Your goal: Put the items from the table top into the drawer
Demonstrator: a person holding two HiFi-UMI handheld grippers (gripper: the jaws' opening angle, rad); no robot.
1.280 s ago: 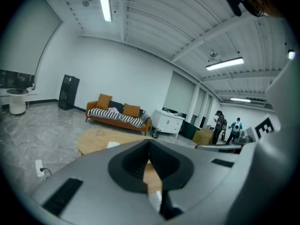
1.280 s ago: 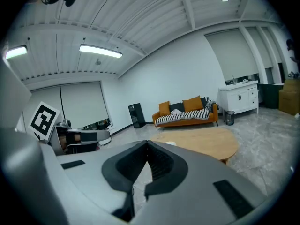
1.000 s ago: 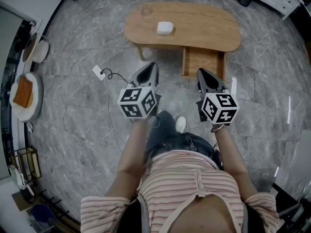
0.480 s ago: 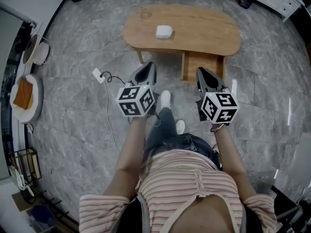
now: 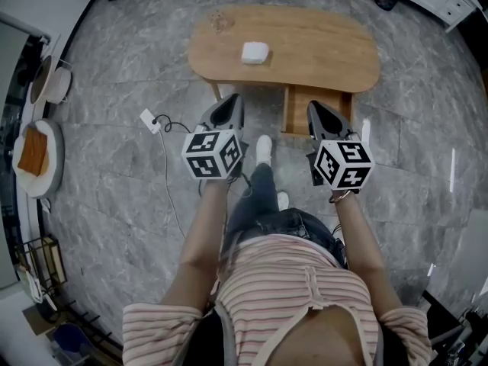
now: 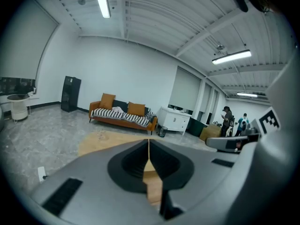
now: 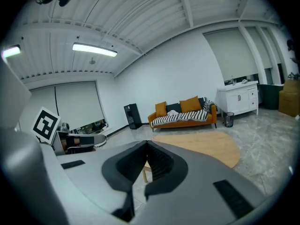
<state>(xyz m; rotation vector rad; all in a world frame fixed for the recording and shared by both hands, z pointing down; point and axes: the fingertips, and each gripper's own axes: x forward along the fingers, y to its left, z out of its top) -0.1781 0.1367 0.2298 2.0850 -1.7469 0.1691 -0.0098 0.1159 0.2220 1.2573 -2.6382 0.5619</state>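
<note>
A small white box point(image 5: 255, 52) lies on the oval wooden table point(image 5: 320, 44). Under the table's near edge an open wooden drawer point(image 5: 314, 105) sticks out toward me. My left gripper point(image 5: 232, 100) hangs over the floor just short of the table, left of the drawer, jaws shut and empty. My right gripper point(image 5: 314, 107) points at the drawer's front, also shut and empty. In the left gripper view the closed jaws point(image 6: 149, 144) face the table top point(image 6: 101, 142). In the right gripper view the closed jaws point(image 7: 146, 145) face the table point(image 7: 201, 146).
A white power strip point(image 5: 150, 118) with a cable lies on the marble floor to the left. A round stand point(image 5: 53, 139) carrying an orange item sits at far left. An orange sofa point(image 6: 124, 116) and a white cabinet point(image 6: 176, 121) stand beyond the table. My white shoe point(image 5: 264, 148) is stepping between the grippers.
Both grippers have moved forward toward the table and drawer, jaws staying shut. A foot has stepped forward between them, and the table sits nearer.
</note>
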